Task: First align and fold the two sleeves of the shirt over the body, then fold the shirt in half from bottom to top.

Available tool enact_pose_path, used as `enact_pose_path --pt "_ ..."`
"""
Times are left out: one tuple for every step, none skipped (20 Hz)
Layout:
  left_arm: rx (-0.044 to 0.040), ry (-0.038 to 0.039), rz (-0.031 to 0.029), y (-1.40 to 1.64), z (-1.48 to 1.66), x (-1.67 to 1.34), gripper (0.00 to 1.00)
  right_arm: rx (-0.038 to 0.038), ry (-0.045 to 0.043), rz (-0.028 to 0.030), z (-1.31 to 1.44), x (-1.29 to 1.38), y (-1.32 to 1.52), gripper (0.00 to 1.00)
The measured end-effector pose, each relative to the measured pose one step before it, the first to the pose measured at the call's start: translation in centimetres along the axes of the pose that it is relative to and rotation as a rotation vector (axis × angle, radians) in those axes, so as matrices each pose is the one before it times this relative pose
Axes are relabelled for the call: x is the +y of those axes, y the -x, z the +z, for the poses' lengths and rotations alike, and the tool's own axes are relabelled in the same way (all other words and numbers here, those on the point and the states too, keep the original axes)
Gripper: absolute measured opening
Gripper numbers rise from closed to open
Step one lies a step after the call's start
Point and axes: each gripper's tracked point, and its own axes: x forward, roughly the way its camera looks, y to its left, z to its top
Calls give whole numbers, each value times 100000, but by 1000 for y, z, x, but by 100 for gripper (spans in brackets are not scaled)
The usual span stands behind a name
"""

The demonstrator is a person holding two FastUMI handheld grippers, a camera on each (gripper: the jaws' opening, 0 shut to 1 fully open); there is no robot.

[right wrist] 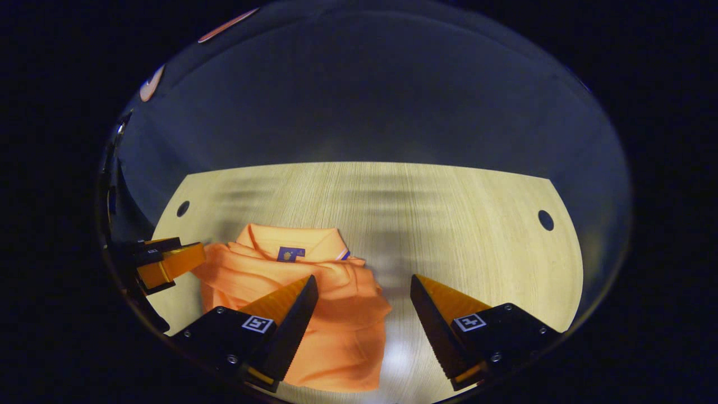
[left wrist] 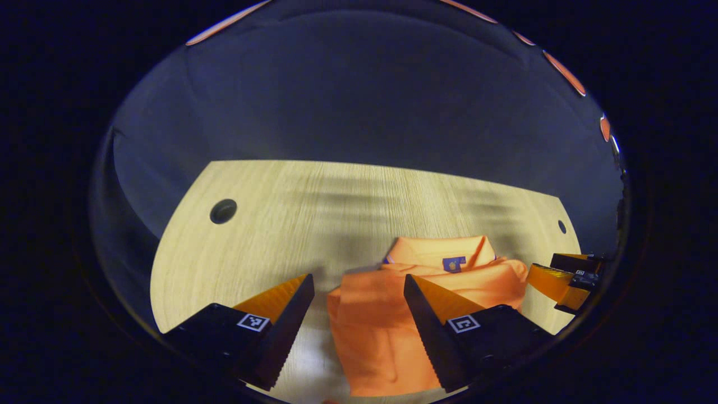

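Observation:
An orange polo shirt (left wrist: 381,331) lies on the wooden table (left wrist: 314,213), folded into a compact bundle with its collar and blue label (left wrist: 453,263) at the far end. My left gripper (left wrist: 359,289) hangs open just above the shirt's near left part, nothing between its fingers. In the right gripper view the same shirt (right wrist: 336,314) lies at lower left with its label (right wrist: 291,253) facing up. My right gripper (right wrist: 364,289) is open over the shirt's right edge and bare table. Each view catches the other gripper at the shirt's side: the right gripper (left wrist: 566,279), the left gripper (right wrist: 162,264).
The pale table has round cable holes near its far corners (left wrist: 223,211) (right wrist: 545,220). Dark cloth walls stand behind the table's far edge. Bare wood stretches beyond the collar and to both sides of the shirt.

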Motion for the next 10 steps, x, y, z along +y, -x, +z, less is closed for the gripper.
enact_pose_path --pt "-5712 -223 -767 2077 1664 -235 99 -4427 -339 -791 1167 -340 1715 100" --pt "-4624 -1065 2 1619 1349 -64 99 -3725 -469 -71 964 -211 1394 100" --pt "-4938 -1439 -22 1571 1487 -145 99 -4015 -623 282 1117 73 1527 100" --pt "-5350 -1205 264 1729 1512 -144 100 -3844 -653 297 1154 18 1708 100" --pt "-5405 -955 53 1910 1659 -212 99 -3758 -597 294 1114 -49 1695 100" --pt "-4920 -730 -156 1896 1538 -344 98 -3474 -649 139 985 49 1749 100" --pt "-4472 -375 -254 1859 1631 -354 99 -3476 -490 188 957 73 1717 100" --pt "-5343 198 -733 2670 1768 -514 98 -5256 247 94 1334 -62 2496 100" --pt "-4030 572 -432 2403 1427 -150 98 -3800 772 179 962 5 1855 100" --pt "-3843 87 -265 2121 1381 -212 98 -3586 1069 326 1002 62 1941 100"
